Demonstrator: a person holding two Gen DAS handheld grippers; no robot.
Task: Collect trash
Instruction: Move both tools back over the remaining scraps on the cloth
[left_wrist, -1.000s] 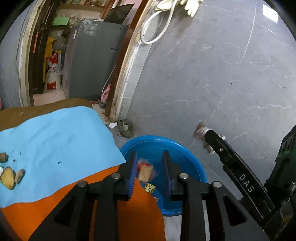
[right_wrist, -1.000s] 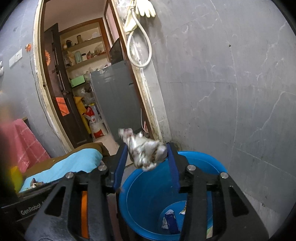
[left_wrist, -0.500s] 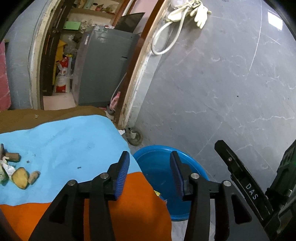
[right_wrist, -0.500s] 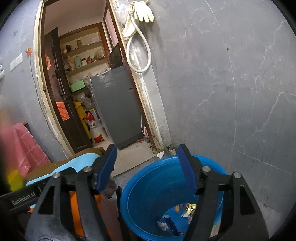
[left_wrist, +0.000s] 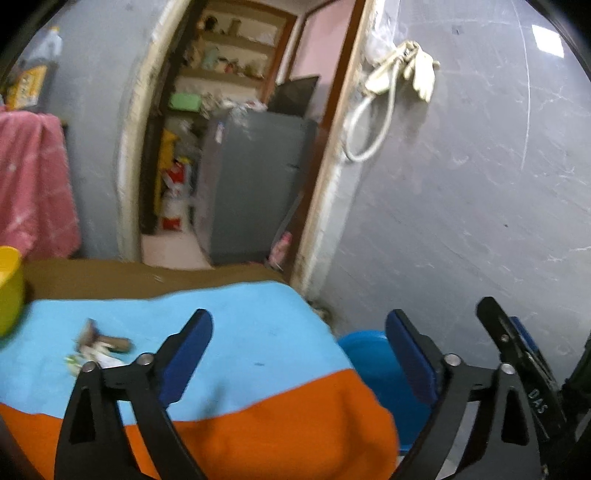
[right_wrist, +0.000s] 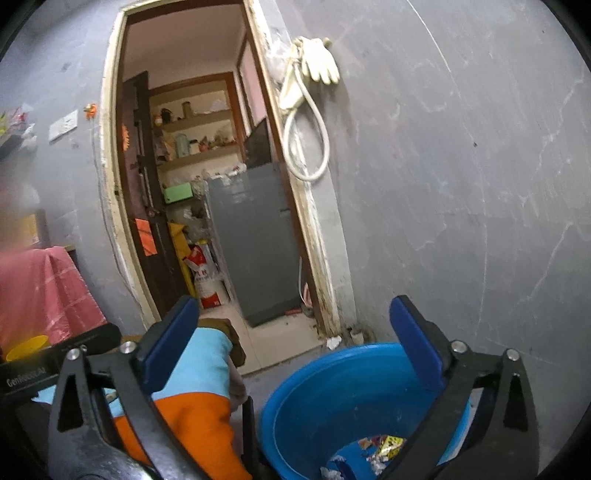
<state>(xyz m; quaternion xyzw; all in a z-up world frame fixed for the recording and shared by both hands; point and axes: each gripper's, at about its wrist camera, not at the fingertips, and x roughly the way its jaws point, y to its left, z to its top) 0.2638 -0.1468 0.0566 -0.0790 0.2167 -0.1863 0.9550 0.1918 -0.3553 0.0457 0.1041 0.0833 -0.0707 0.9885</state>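
A blue plastic tub (right_wrist: 332, 398) stands on the floor by the table and holds several scraps of trash (right_wrist: 380, 448). It also shows in the left wrist view (left_wrist: 365, 354), partly hidden behind the cloth. My right gripper (right_wrist: 291, 343) is open and empty above the tub's near rim. My left gripper (left_wrist: 299, 354) is open and empty above the table's blue and orange cloth (left_wrist: 240, 332). A small pile of trash pieces (left_wrist: 99, 347) lies on the blue cloth at the left, apart from the left gripper.
A yellow cup (left_wrist: 9, 288) stands at the table's left edge. A pink cloth (left_wrist: 33, 184) hangs behind it. An open doorway (right_wrist: 207, 206) with a grey cabinet (right_wrist: 255, 243) lies beyond the table. A grey wall (right_wrist: 461, 184) stands behind the tub.
My right gripper opened and the crumpled wad it held is gone from its jaws. My left gripper opened wide and swung up and left from over the tub to over the cloth.
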